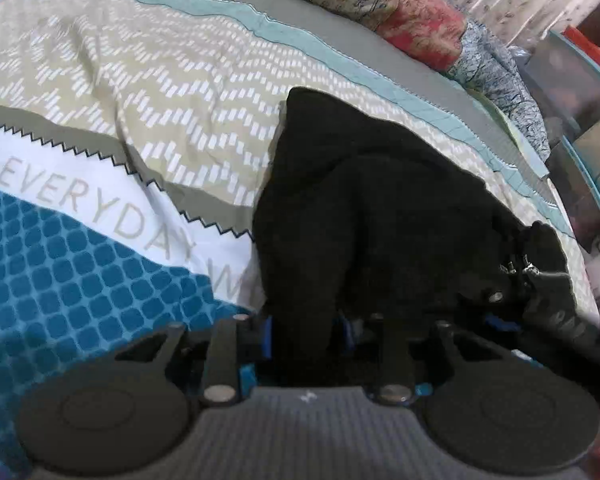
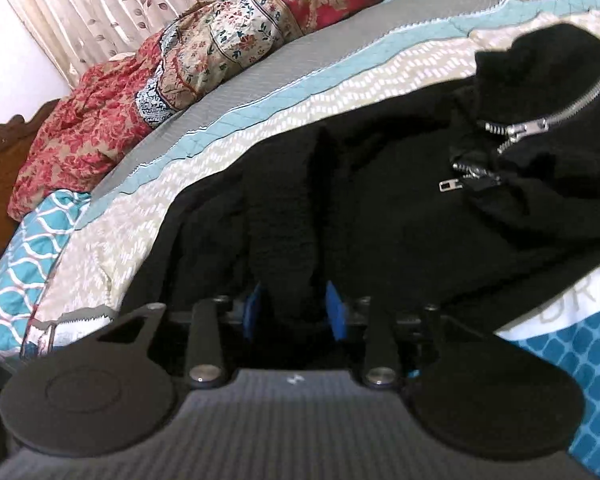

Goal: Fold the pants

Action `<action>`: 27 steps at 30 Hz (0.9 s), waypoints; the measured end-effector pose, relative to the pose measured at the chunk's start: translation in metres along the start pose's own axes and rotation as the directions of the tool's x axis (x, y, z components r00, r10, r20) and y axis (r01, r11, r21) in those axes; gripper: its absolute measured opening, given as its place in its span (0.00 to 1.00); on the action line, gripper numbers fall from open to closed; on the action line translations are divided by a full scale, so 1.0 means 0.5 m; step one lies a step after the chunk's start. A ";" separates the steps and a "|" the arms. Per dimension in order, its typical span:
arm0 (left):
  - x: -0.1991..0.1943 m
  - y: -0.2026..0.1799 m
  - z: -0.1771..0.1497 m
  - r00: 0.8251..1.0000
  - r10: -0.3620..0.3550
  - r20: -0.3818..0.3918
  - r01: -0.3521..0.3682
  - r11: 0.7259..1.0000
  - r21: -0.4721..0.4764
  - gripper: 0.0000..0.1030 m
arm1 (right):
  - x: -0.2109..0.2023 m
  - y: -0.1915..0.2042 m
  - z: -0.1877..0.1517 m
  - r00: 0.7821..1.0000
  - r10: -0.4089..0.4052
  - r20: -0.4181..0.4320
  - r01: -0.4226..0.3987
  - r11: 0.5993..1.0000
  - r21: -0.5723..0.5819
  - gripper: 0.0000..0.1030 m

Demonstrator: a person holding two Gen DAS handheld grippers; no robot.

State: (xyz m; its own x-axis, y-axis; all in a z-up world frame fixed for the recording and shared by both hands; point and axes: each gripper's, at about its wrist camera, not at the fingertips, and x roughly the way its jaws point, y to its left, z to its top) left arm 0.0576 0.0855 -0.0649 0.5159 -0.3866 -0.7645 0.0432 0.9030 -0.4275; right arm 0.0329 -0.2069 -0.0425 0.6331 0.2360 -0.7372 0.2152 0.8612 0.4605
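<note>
Your left gripper (image 1: 306, 338) is pinched onto a bunched fold of the black pants (image 1: 360, 200), with cloth packed between the blue pads (image 1: 265, 338) so you can't see any gap. Same deal on the other side: your right gripper (image 2: 294, 312) is clamped on another wad of the same pants (image 2: 340, 200), fabric filling the space between its blue pads (image 2: 336, 314).

From there the pants spread away from you in a rumpled black heap on the bed, lying on the patterned bedspread (image 1: 140, 80). The open zipper (image 2: 540, 126) sits off to the right in the right view, so that's probably the waist end. Past the pants there's a flowery quilt (image 2: 220, 40) piled near the curtain (image 2: 100, 0).

Handling-wise, this looks like soft, thick, fleecy stuff. It's floppy with no stiffness, so it'll sag and bunch wherever you aren't holding it. It doesn't look slippery, and it's probably light. I'd say grab flat edges like the waistband corners or leg hems rather than a middle wad, and keep the zipper's metal teeth out of your pads.
</note>
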 end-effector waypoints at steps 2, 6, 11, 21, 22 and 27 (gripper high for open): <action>-0.017 -0.016 -0.002 1.000 0.014 0.015 -0.015 0.999 0.038 0.32 | -0.026 -0.004 0.016 1.000 0.007 0.027 -0.008 1.000 0.021 0.39; -0.042 -0.010 0.001 1.000 -0.005 0.017 0.004 1.000 0.018 0.45 | -0.068 -0.012 0.047 0.991 0.020 0.132 -0.021 1.000 0.006 0.48; -0.052 0.007 0.025 0.998 -0.052 0.036 0.055 0.995 -0.081 0.51 | 0.015 -0.028 0.109 0.997 0.048 0.063 -0.048 0.999 0.009 0.72; 0.012 -0.012 0.029 1.000 -0.002 -0.012 0.002 0.999 -0.039 0.56 | 0.062 -0.025 0.069 0.979 -0.196 0.059 0.203 0.967 -0.158 0.25; 0.013 -0.018 0.027 1.000 0.009 -0.010 -0.009 1.000 -0.020 0.56 | 0.053 -0.038 0.072 0.984 -0.171 0.056 0.177 0.975 -0.135 0.25; -0.021 -0.009 0.028 1.000 -0.016 -0.006 0.016 1.000 -0.018 0.56 | -0.043 -0.054 0.097 0.985 -0.089 0.150 0.091 0.996 -0.011 0.42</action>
State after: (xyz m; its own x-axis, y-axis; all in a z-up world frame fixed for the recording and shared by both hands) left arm 0.0639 0.0880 -0.0481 0.5096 -0.4026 -0.7604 0.0364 0.8931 -0.4485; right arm 0.0495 -0.2570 -0.0153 0.7156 0.0888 -0.6928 0.2638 0.8840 0.3859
